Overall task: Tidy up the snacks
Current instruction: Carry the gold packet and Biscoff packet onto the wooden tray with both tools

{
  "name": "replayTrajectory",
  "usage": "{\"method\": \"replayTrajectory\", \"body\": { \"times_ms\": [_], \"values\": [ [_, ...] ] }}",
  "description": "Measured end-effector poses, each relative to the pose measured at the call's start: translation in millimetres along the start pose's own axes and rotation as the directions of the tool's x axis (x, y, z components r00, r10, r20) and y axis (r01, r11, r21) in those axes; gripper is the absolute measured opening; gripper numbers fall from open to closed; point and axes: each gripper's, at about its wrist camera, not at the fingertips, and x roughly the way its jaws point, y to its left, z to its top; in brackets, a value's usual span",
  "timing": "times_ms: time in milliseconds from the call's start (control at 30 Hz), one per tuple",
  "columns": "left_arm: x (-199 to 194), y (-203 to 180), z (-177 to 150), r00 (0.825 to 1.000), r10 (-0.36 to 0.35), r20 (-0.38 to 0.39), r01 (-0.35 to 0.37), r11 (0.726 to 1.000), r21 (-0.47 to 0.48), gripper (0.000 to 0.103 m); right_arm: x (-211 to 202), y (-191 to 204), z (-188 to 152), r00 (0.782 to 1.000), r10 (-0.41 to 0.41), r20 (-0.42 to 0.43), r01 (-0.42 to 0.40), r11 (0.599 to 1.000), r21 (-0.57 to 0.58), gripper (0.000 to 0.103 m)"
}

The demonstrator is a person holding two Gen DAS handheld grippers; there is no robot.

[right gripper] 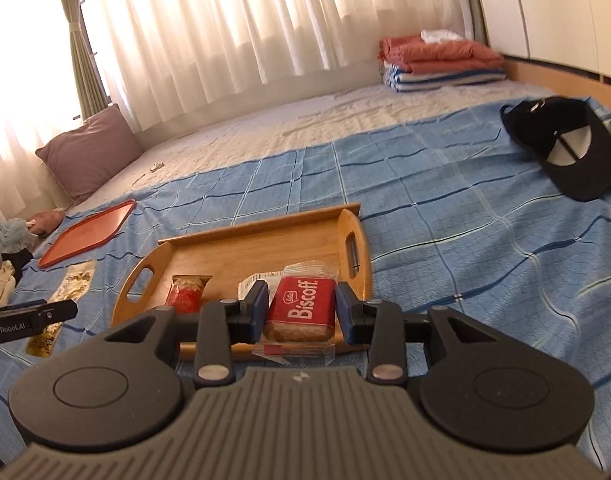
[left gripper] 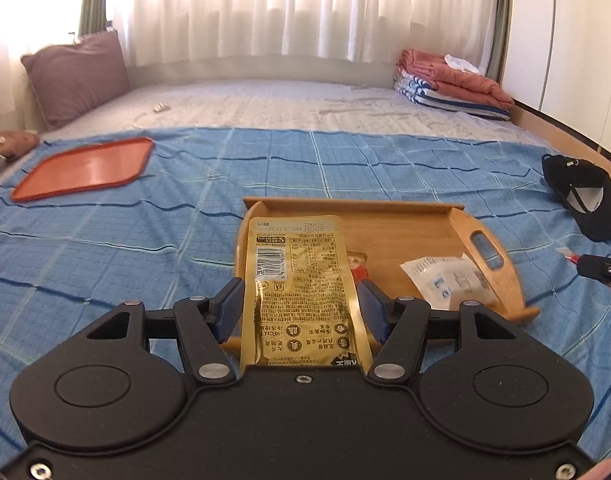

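**Fingers Closed on Two Snack Packets Above the Wooden Tray**

Fingers of the left gripper (left gripper: 301, 312) stand part-way open and clamp a gold foil pouch (left gripper: 295, 280) across its width; the blue pads meet both side seams, and the pouch stands up between them with its back label facing the camera. Fingers of the right gripper (right gripper: 301, 312) stand narrower and grip a red Biscoff packet (right gripper: 303, 308) by its two long sides. Both packets appear lifted clear of the bed.

**Location.** Both packets hang over the near edge of the wooden tray (right gripper: 265, 240), which rests on the blue checked blanket (right gripper: 445, 220). A red wrapped snack (right gripper: 185, 294) and a white sachet (left gripper: 445, 280) lie in the tray. An orange tray (left gripper: 85, 168) lies well apart to the left, with nothing on it.

**Handling, gold foil pouch.** Judged light and limp. The foil looks slick and creases readily. A hold low on the pouch, across the sealed side seams, limits flopping; the free upper part will sway.

**Handling, Biscoff packet.** Judged light, stiff and fragile: biscuits stacked in thin clear film. Grip the block itself, across the long sides, with moderate pressure. The loose film tails at each end offer no secure hold, and hard clamping risks cracking the contents.
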Motion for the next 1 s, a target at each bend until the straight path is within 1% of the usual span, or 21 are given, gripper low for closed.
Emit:
{"method": "replayTrajectory", "body": {
  "times_ms": [100,267,400,533,667,767,900,1000],
  "values": [
    [26,7,12,0.999,0.002,-0.032,-0.003,0.999,-0.039,0.06,26,-6,15,0.999,0.015,-0.039,-0.014,1.0,0.026,0.041],
    [65,12,21,0.998,0.045,-0.033,-0.046,0.999,-0.019,0.06,64,-6,26,0.998,0.015,-0.054,-0.016,1.0,-0.01,0.041],
    [94,12,21,0.997,0.052,-0.06,-0.053,0.998,-0.014,0.06,99,-7,26,0.994,-0.026,-0.107,0.025,1.0,-0.015,0.041],
    [118,8,17,0.994,0.069,-0.079,-0.069,0.998,0.008,0.06,128,-2,23,0.987,-0.082,-0.137,0.072,0.995,-0.075,0.041],
    [136,6,12,0.994,0.066,-0.092,-0.064,0.998,0.025,0.06,151,0,19,0.982,-0.108,-0.155,0.091,0.989,-0.112,0.041],
    [143,4,8,0.994,0.053,-0.096,-0.05,0.998,0.032,0.06,164,-3,15,0.978,-0.119,-0.173,0.101,0.989,-0.106,0.041],
    [151,0,4,0.995,0.035,-0.093,-0.029,0.998,0.064,0.06,176,-9,8,0.975,-0.101,-0.197,0.09,0.994,-0.066,0.041],
    [156,-1,3,0.995,0.026,-0.099,-0.02,0.998,0.063,0.06,177,-10,7,0.978,-0.077,-0.195,0.071,0.997,-0.039,0.041]
  ]
}}
